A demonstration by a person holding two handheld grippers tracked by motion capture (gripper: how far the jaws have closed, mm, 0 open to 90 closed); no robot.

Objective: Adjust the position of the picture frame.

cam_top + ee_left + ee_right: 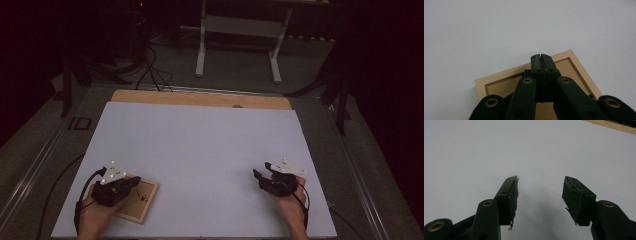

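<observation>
Item: shallow rectangular frame of pale wood (141,202) with a brown fibreboard panel set inside its raised border, lying flat at the near left corner of the counter (200,145). It is turned at a slant to the counter's edges, one corner pointing toward the middle. The border is light, unfinished-looking timber with mitred corners; the recessed panel is a darker, matt tan. In the high view a small dark fitting (142,196) shows on the panel; what it is cannot be told.

Left gripper (131,183): black, with a grey three-cornered plate on top, held in the person's left hand (95,216) above the frame's near left part. In the left gripper view its fingers (536,65) are pressed together, tips over the frame (506,75) near its far border, with nothing seen between them. Whether the tips touch the wood cannot be told.

Right gripper (261,171): same make, held in the right hand (292,207) near the near right corner of the counter, well apart from the frame. Its fingers (510,195) stand wide apart over bare white surface, with nothing between them.

Counter: a white sheet over a wooden board, whose far edge shows as a tan strip (200,98).
</observation>
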